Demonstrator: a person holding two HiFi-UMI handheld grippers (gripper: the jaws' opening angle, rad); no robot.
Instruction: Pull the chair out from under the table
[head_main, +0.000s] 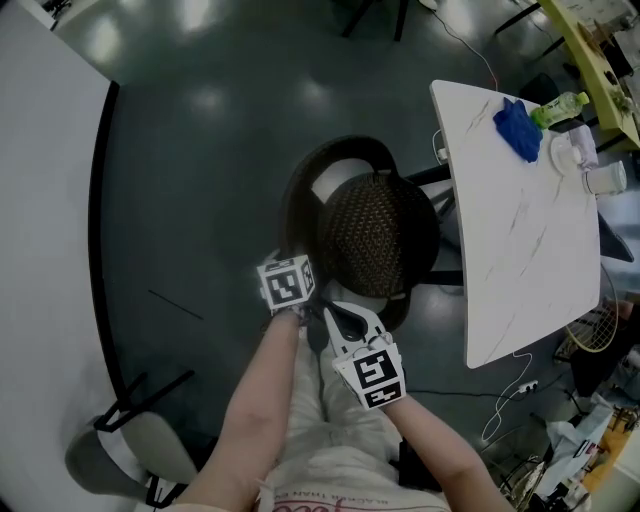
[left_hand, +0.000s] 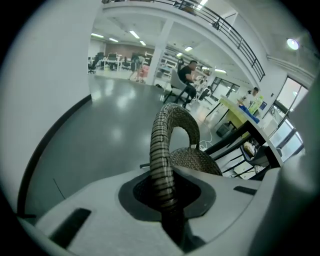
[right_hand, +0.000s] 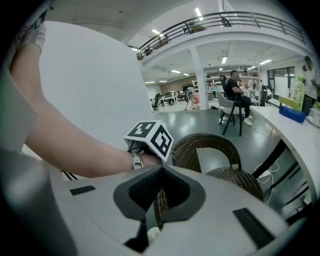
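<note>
A dark wicker chair (head_main: 378, 235) stands with its seat partly under the white table (head_main: 520, 270), its arched backrest rim (head_main: 300, 190) towards me. My left gripper (head_main: 296, 290) is shut on that rim; in the left gripper view the woven rim (left_hand: 162, 140) runs up out of the closed jaws of the left gripper (left_hand: 167, 200). My right gripper (head_main: 340, 318) sits just to its right. In the right gripper view a strip of the wicker rim (right_hand: 200, 145) lies pinched between the jaws of the right gripper (right_hand: 157, 200), with the left gripper's marker cube (right_hand: 150, 137) close ahead.
On the table lie a blue cloth (head_main: 518, 128), a green bottle (head_main: 560, 107) and clear cups (head_main: 605, 178). A second chair (head_main: 130, 450) stands at the lower left by a curved white wall (head_main: 40, 250). Cables (head_main: 510, 395) trail on the grey floor under the table's edge.
</note>
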